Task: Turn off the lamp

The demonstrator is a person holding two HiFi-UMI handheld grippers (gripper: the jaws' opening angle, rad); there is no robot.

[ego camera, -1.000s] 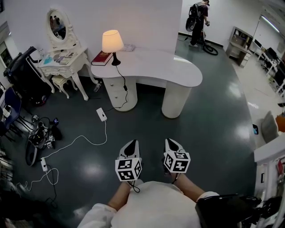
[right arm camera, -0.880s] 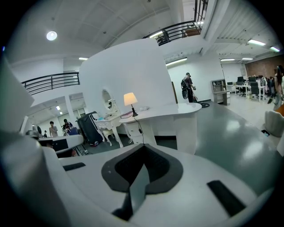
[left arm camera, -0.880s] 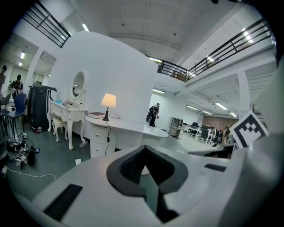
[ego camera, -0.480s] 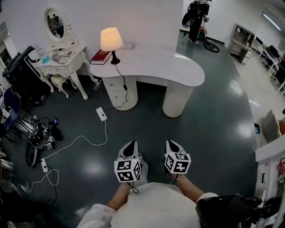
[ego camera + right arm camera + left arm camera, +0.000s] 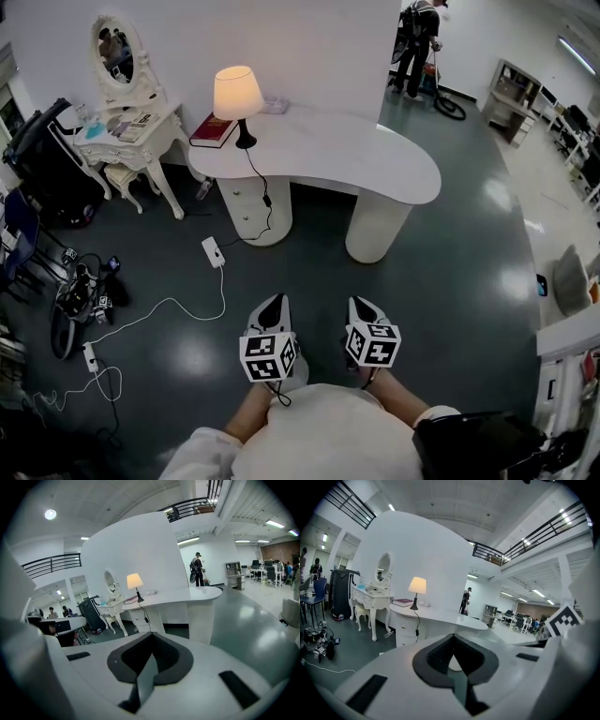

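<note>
I can see the table lamp (image 5: 237,94) standing upright near the left end of the curved white desk (image 5: 356,155), close to the wall. It has a pale cone-shaped shade on a slim dark stem with a small round dark base. The shade glows warm yellow-orange, so the lamp is lit (the glow shows in both gripper views as well). A dark red book (image 5: 213,130) lies just beside the base, on its left in the head view. The lamp's black cord (image 5: 255,173) drops from the base over the desk's front edge, carries a small inline block (image 5: 266,200) partway down, and runs on toward a white power strip (image 5: 214,251) on the floor.
</note>
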